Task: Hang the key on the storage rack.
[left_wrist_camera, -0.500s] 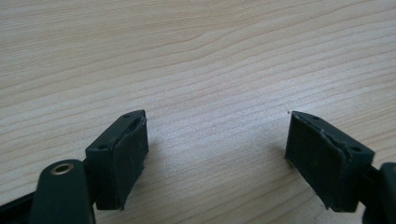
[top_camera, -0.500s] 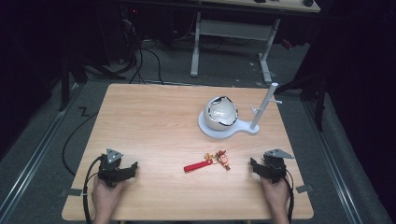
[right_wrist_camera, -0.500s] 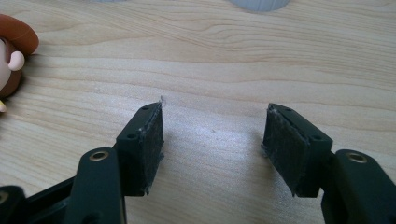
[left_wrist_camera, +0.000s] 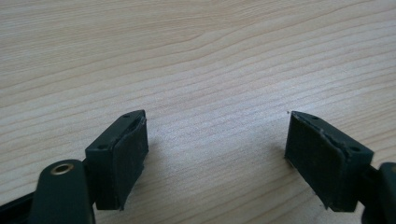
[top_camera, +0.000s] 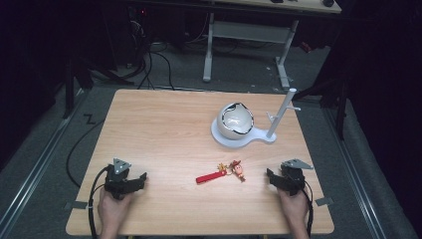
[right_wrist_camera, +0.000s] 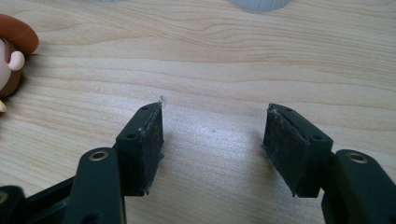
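At the near edge of the wooden table point(top_camera: 164, 124), the left gripper point(top_camera: 130, 182) rests low on the bare wood with its jaws spread wide and nothing between them, and the right gripper point(top_camera: 276, 179) sits at the opposite near corner, its jaws likewise spread and empty. Between them, nearer the right one, lies a keychain: a small figurine with a brown hat point(top_camera: 237, 169) joined by a ring to a red strap point(top_camera: 208, 177) that points toward the left gripper. In the right gripper view the figurine's head point(right_wrist_camera: 11, 51) sits at the left edge, just beside the jaws but apart from them. Farther back stands a white stand point(top_camera: 239, 138) carrying a white bowl-shaped shell point(top_camera: 236, 119) and a slim hook post point(top_camera: 281, 114). This looks like the starting step, before any grasp; the next move likely calls for the right gripper to swing toward the keychain and pinch it.
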